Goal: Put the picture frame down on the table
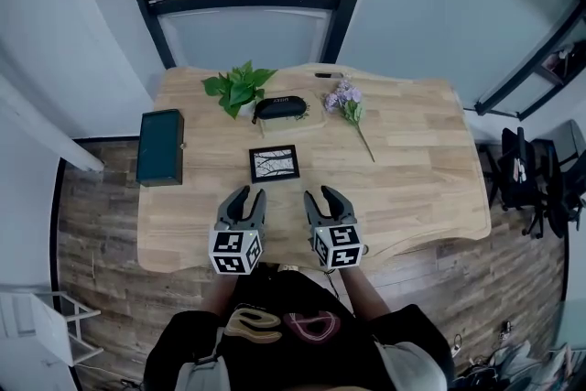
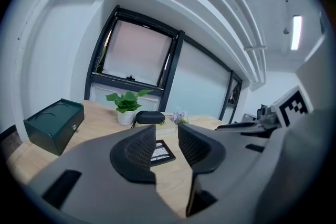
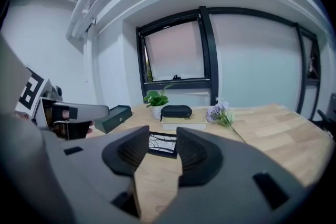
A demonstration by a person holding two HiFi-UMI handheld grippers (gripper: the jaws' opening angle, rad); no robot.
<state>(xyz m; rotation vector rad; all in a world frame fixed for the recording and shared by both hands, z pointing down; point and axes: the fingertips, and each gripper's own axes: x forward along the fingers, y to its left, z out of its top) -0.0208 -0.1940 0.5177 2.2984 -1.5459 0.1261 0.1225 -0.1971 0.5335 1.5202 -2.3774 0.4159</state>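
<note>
Table first: the big wooden table [image 1: 412, 188] fills the middle of the head view, and all the things sit on it. Next biggest is a dark green box [image 1: 160, 146] with its lid closed, at the left edge, well apart from the rest.

Then come the 2 tongs, side by side over the near edge. The left tongs [image 1: 247, 195] are open a little, and so are the right tongs [image 1: 320, 194]. Each gripper view shows a small gap between the jaws with nothing in it, only bare table. Both point at the middle of the table but touch nothing. I think they hang back like this because they have no job to do right now.

A potted plant [image 1: 240, 89] with wide green leaves stands at the far edge, out of the way.

The picture frame [image 1: 274, 163] lies flat on its back in the middle of the table, just past the tongs and apart from them. No tongs hold it. It looks like the task is done.

A black zip case [image 1: 280, 108] rests on a pale flat thing, maybe a book, between the frame and the plant.

Smallest is a sprig of purple flowers [image 1: 348, 105], lying down to the right of the case.
</note>
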